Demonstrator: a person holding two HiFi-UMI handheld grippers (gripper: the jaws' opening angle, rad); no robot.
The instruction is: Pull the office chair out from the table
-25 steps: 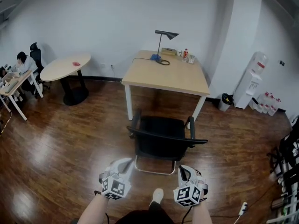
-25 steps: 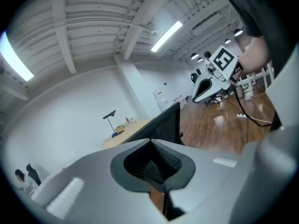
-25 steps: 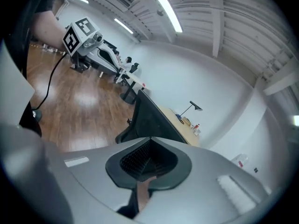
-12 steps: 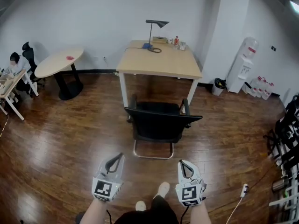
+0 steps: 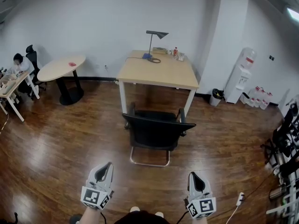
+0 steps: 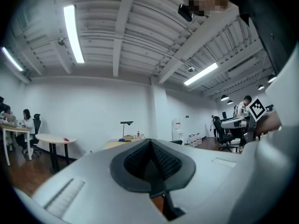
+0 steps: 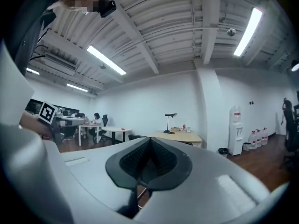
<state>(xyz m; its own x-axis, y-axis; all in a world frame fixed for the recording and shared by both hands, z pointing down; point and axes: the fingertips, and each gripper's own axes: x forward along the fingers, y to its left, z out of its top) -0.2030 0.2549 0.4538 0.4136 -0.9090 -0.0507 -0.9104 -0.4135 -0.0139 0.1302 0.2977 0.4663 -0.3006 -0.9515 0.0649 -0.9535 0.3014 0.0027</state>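
While the office chair [image 5: 156,133] stood mid-frame, just before the table [image 5: 159,74], the left gripper [image 5: 105,168] and right gripper [image 5: 194,177] hovered level at the bottom edge, jaws pressed together, holding nothing.

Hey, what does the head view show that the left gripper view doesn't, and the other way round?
Only the head view: the whole office chair down to its floor frame, and the marker cube on the left gripper. Only the left gripper view: the ceiling light strips, and that gripper's jaws close up, shut on nothing. Both: the square table, its desk lamp, the round table and the water dispenser.
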